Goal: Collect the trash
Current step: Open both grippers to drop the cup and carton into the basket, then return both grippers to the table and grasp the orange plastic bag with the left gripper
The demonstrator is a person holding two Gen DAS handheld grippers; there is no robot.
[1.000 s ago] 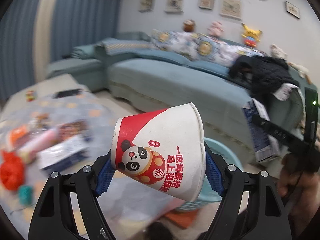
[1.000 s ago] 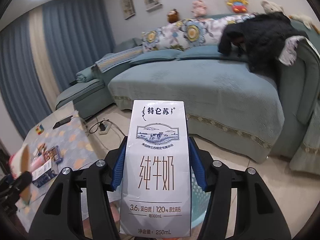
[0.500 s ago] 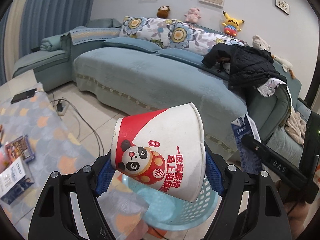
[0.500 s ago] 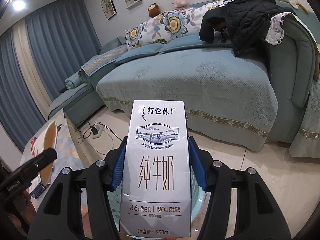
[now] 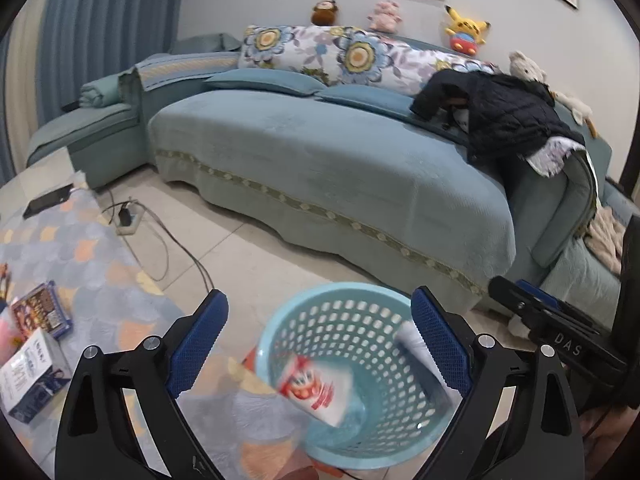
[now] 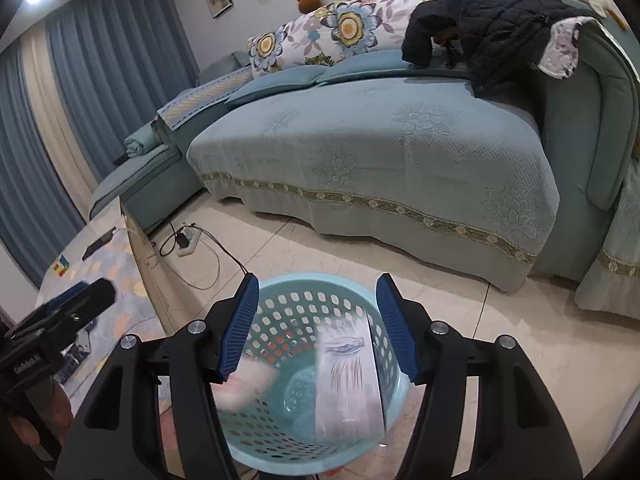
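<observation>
A light blue perforated trash basket (image 5: 320, 312) stands on the floor right below both grippers; it also shows in the right wrist view (image 6: 304, 284). The red and white paper cup (image 5: 316, 388) is blurred inside the basket, free of my left gripper (image 5: 320, 336), which is open and empty above the rim. The white milk carton (image 6: 348, 376) is blurred inside the basket, free of my right gripper (image 6: 316, 324), which is open and empty. The carton also shows in the left wrist view (image 5: 416, 348). The cup is a pale blur in the right wrist view (image 6: 244, 388).
A patterned table (image 5: 72, 248) lies to the left with boxes (image 5: 32, 376) and a phone (image 5: 48, 202) on it. A power strip with cables (image 5: 128, 220) lies on the tiled floor. A blue sofa (image 5: 340, 168) with a black jacket (image 5: 500, 116) stands behind.
Both grippers have opened. The paper cup has left my left gripper and the milk carton my right gripper, and both are now inside the basket. Both views have tilted down toward it.
</observation>
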